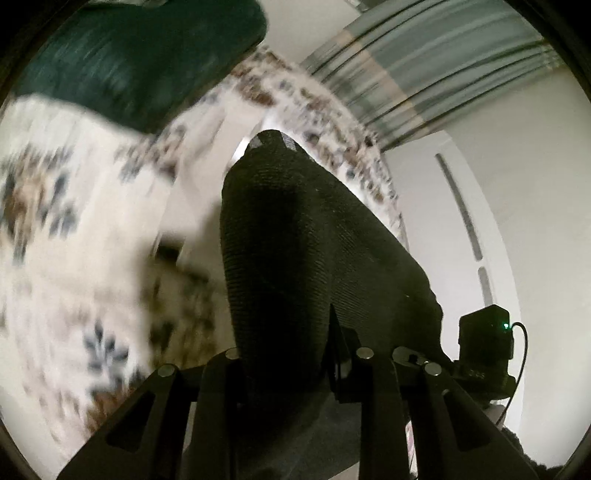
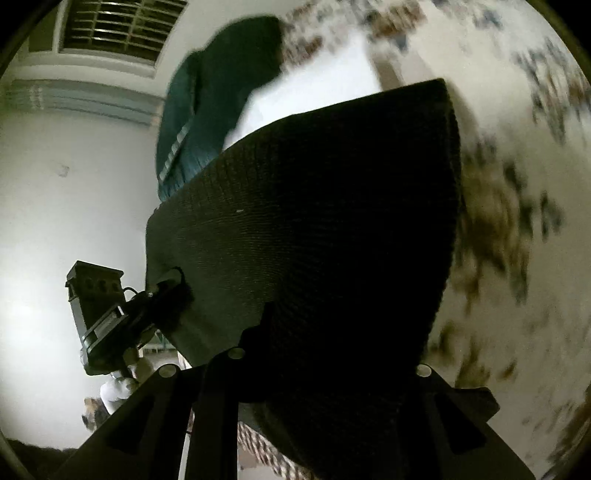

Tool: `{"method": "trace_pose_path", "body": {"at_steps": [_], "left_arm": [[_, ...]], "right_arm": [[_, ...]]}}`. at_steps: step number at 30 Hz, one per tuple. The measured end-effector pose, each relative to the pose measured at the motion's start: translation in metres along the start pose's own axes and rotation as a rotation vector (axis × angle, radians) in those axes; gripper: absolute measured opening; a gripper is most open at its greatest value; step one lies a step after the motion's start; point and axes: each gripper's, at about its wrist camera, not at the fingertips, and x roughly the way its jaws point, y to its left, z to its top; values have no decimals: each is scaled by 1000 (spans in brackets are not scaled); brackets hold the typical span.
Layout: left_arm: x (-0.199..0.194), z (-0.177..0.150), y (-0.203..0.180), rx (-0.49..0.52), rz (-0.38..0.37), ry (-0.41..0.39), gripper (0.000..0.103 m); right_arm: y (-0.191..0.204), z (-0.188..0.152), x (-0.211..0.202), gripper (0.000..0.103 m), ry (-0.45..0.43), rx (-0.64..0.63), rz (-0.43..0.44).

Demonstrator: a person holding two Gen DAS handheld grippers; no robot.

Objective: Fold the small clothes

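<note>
A small black knit garment (image 1: 295, 251) hangs stretched between both grippers, lifted above the floral bedsheet (image 1: 55, 240). My left gripper (image 1: 295, 354) is shut on one edge of it. My right gripper (image 2: 325, 354) is shut on the other edge, and the cloth (image 2: 314, 221) fills most of that view. The right gripper's body (image 1: 484, 343) shows at the right of the left wrist view, and the left gripper's body (image 2: 99, 314) shows at the left of the right wrist view. The fingertips are hidden by the cloth.
A dark green garment (image 1: 140, 59) lies on the sheet beyond the black one; it also shows in the right wrist view (image 2: 214, 107). A striped curtain (image 1: 424, 66) and white wall (image 1: 535, 221) stand behind. A barred window (image 2: 118, 26) is at upper left.
</note>
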Motion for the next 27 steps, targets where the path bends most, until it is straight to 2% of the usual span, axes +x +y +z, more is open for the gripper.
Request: {"method": "trace_pose_path", "body": {"at_steps": [4,6,8,11,16,19,21,22,26,27], "left_arm": [[15,76,-10,13,-14,-26,21],[31,113,-9,18,-5,-24,22],[52,144,-2,28,18,-11,22],[87,169,11,31,61,29,23],[130,183,38,6,154,120,24],[136,181,47,3,191,123,29],[136,182,46,21,215,115,32],[136,181,44,32,243,110,39],[134,175,33,91,334,61,50],[132,171,29,118,372,36,65]], "right_arm": [[24,71,-9,20,-61,-8,0],[34,108,1,20,-78,-11,-18],[45,142,25,20,-86,-3,-33],[50,181,62,20,-79,13,-71],[17,206,96,20,-26,33,-149],[10,211,109,20,-14,27,-180],[16,214,115,23,-10,-10,-234],[21,211,115,26,-5,-35,-274],[32,208,121,50,-23,-93,-478],[32,208,121,56,-41,-99,-521]]}}
